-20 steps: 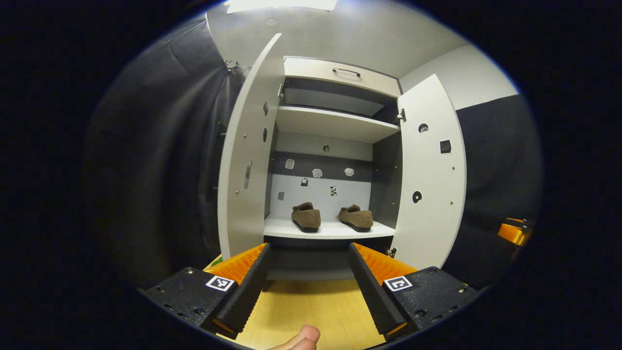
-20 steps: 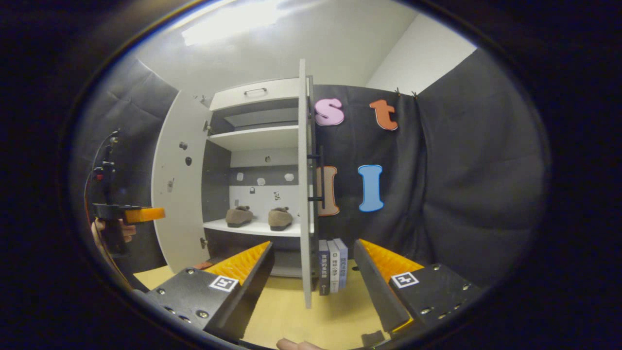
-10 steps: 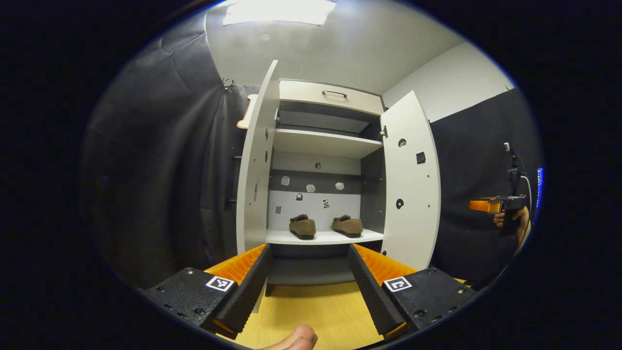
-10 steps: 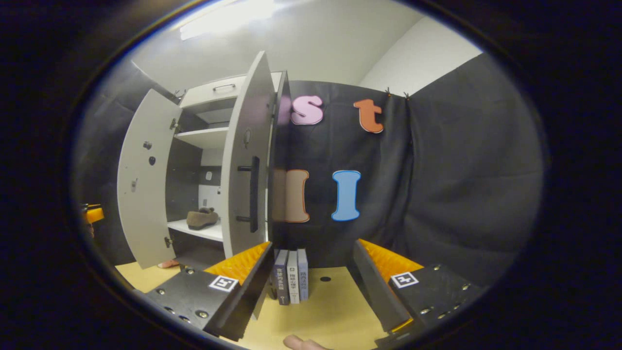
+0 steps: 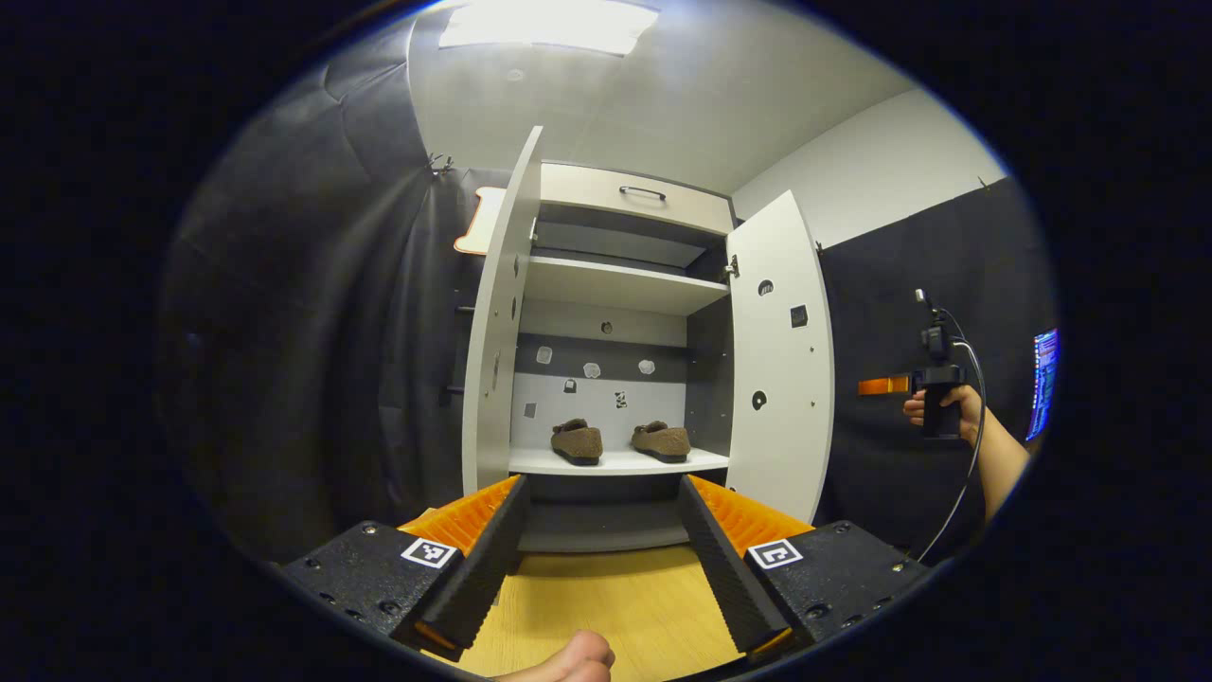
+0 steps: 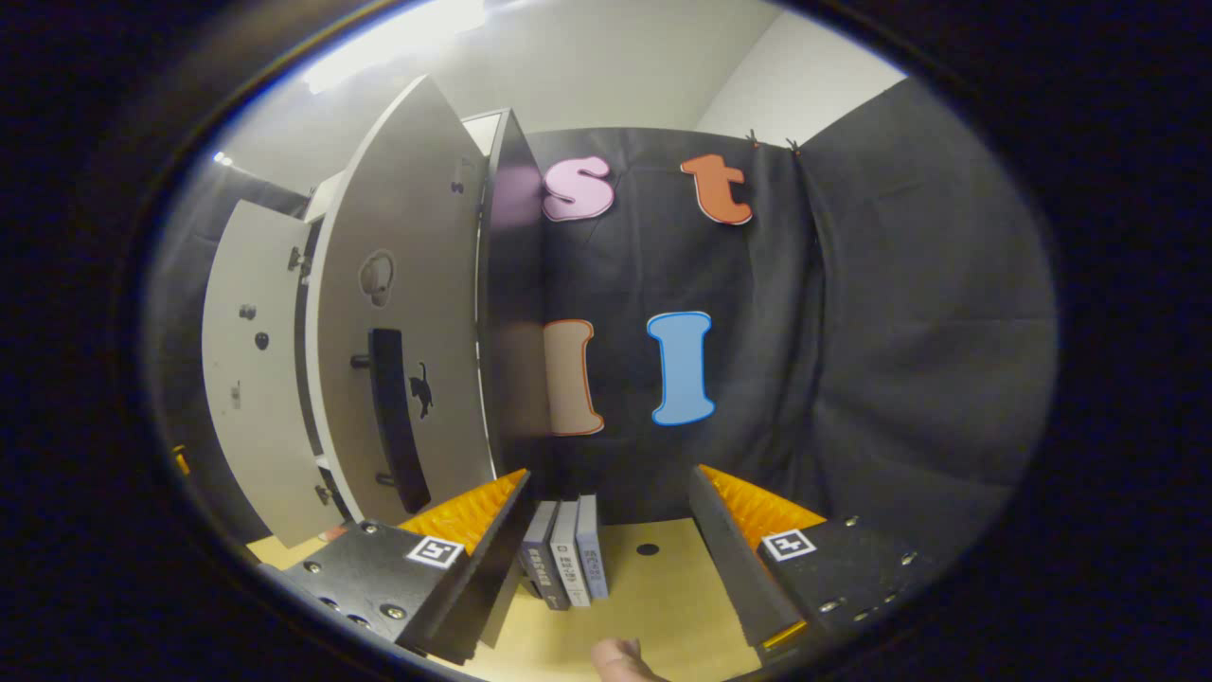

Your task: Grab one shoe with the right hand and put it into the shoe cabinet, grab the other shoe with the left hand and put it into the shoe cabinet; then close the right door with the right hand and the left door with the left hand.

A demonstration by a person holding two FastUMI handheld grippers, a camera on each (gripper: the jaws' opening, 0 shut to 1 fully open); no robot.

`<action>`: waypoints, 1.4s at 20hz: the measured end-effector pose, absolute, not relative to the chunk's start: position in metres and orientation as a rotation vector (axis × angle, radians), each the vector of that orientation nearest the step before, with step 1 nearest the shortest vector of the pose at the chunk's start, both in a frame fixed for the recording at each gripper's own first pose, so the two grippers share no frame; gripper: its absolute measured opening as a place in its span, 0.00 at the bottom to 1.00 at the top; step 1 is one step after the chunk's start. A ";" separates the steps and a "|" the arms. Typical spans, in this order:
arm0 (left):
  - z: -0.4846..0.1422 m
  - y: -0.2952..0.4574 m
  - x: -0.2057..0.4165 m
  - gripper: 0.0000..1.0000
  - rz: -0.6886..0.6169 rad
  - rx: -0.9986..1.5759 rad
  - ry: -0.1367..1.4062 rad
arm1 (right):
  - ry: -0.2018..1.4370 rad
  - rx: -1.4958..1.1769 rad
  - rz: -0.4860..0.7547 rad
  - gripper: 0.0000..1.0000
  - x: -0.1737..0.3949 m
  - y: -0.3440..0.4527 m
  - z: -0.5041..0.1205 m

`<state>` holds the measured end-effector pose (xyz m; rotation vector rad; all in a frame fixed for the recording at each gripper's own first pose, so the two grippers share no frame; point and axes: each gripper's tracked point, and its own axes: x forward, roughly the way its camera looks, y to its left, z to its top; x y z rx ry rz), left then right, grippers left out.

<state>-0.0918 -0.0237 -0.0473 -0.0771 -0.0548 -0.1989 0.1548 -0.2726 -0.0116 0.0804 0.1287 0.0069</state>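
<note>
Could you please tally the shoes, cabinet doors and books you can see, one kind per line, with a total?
Shoes: 2, one and another, both on the cabinet shelf.
Doors: 2, left door and right door, both open.
Books: 3, standing together beside the cabinet.
Total: 7

The open shoe cabinet (image 5: 615,360) is faced squarely from a little way back in the left gripper view. In the right gripper view, the right door (image 6: 407,322) is seen close, from outside. Both doors are shared by both views.
</note>
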 end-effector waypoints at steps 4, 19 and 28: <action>-0.050 -0.024 -0.096 0.96 -0.224 -0.079 -0.054 | 0.145 0.082 -0.010 0.98 0.171 -0.258 -0.005; -0.056 0.008 -0.100 0.96 -0.193 -0.135 -0.042 | 0.096 -0.042 0.048 0.91 0.171 -0.159 0.003; -0.069 0.018 -0.097 0.96 -0.175 -0.139 -0.017 | 0.084 -0.039 0.050 0.92 0.174 -0.103 -0.012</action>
